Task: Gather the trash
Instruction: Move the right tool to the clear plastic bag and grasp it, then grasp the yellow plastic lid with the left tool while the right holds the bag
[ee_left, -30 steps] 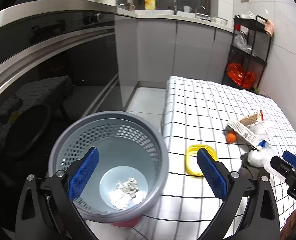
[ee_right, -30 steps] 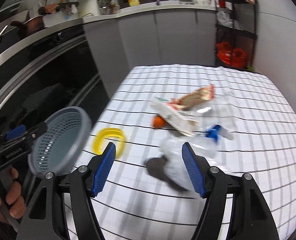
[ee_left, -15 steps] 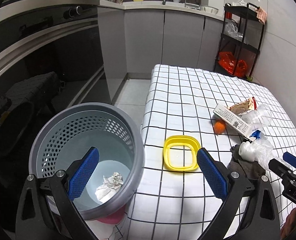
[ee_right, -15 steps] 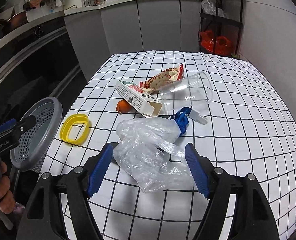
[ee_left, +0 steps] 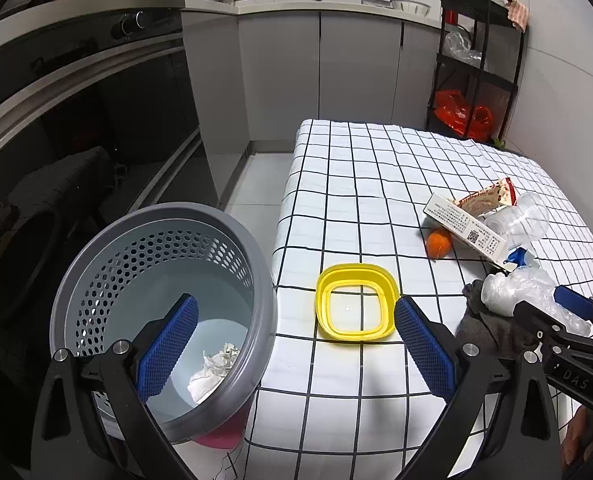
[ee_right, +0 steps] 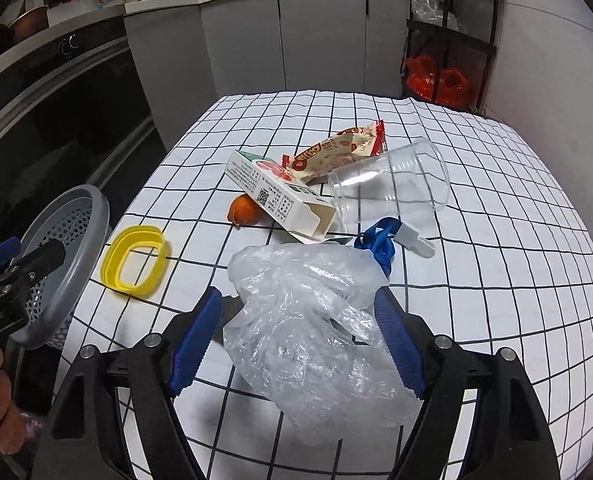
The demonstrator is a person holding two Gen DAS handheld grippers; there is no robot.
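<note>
My right gripper [ee_right: 296,340] has come forward since half a second ago: the clear plastic bag [ee_right: 308,320] now lies between its wide-spread fingers, and I cannot tell if the pads touch it. My left gripper [ee_left: 292,344] stays wide open and holds nothing; the grey basket [ee_left: 256,280], with crumpled paper [ee_left: 214,368] inside, is beside the bench [ee_left: 376,184] edge. Only the right view shows the opening of the carton [ee_right: 280,196] and the whole cup [ee_right: 392,184]. The orange piece [ee_right: 243,209] is half hidden behind the carton.
</note>
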